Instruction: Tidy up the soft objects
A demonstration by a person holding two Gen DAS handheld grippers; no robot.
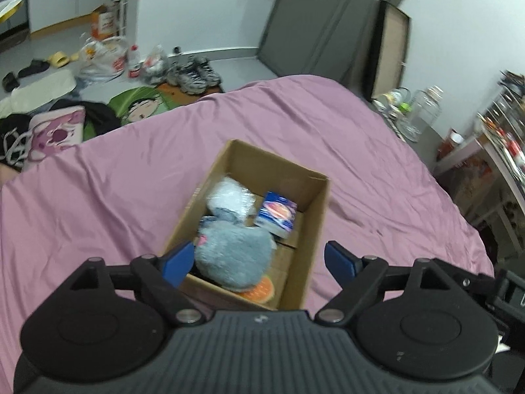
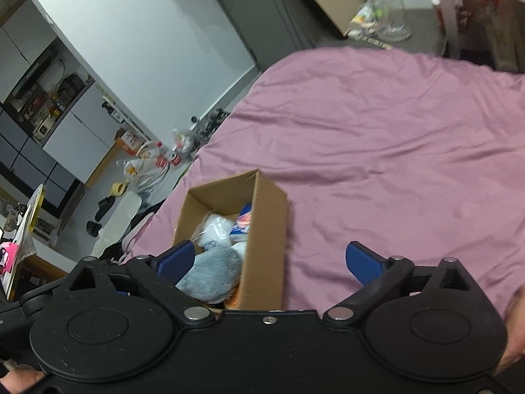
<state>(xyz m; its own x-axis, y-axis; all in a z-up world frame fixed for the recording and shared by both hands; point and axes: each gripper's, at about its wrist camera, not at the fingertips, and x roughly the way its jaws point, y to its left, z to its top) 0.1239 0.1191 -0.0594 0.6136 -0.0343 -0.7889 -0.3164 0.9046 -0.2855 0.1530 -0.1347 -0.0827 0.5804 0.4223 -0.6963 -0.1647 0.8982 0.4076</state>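
Grey plush toy (image 1: 234, 256) lies inside the cardboard box (image 1: 315, 203) on the bed (image 1: 98, 190); left gripper (image 1: 259, 259) and right gripper (image 2: 274, 259) gape empty. Seemingly little remains, since no loose soft items show.

A bed (image 1: 131, 177) covered in a mauve sheet is filling most of both views, with pale walls (image 1: 197, 6) rising behind it. Shoes (image 1: 193, 74), plastic bags (image 1: 101, 55) and slippers are lying scattered on the grey floor (image 1: 229, 62), while a dark wardrobe (image 1: 321, 19) is standing beyond the bed.
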